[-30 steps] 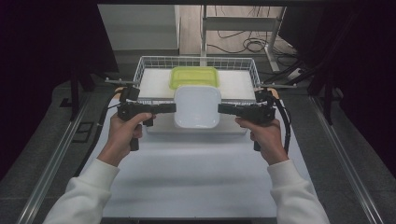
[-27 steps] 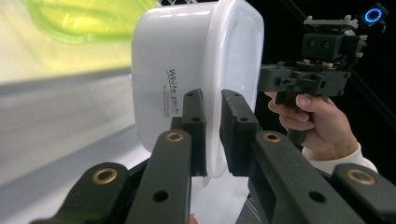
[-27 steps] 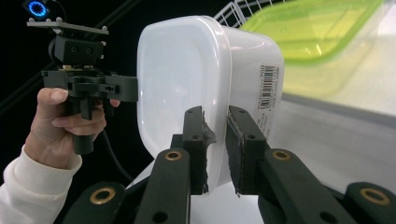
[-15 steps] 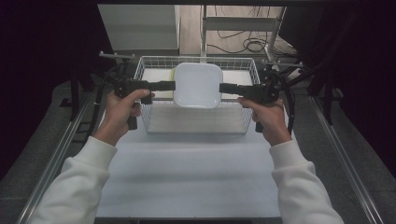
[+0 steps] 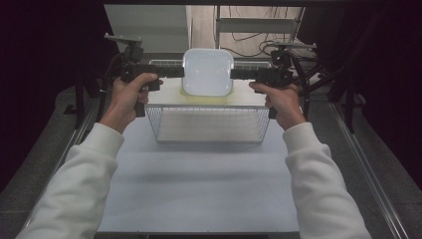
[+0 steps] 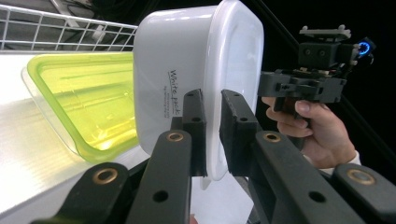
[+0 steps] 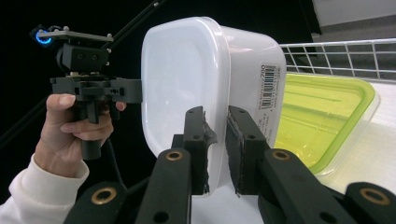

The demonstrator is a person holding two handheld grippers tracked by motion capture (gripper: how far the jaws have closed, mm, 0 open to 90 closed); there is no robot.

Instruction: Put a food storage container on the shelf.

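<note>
A white lidded plastic container point(image 5: 208, 72) hangs in the air above the far part of a wire basket point(image 5: 209, 124). My left gripper point(image 5: 180, 72) is shut on the container's left rim and my right gripper point(image 5: 235, 74) on its right rim. In the left gripper view the jaws point(image 6: 213, 99) pinch the rim of the white container point(image 6: 182, 70). The right gripper view shows the same on the other side, jaws point(image 7: 215, 114) clamped on the container point(image 7: 187, 70). Below lies a yellow-green container point(image 6: 84, 102), also seen in the right gripper view point(image 7: 322, 112).
The wire basket's wall point(image 7: 345, 56) rises behind the yellow-green container, which rests on a white board inside. The basket stands at the far end of a white table top point(image 5: 199, 184). Metal rails point(image 5: 368, 169) run along both table sides, with stands and cables beyond.
Both hands have carried the white container up and away from the person. It was low at the basket's near side and now sits higher over its far part.
</note>
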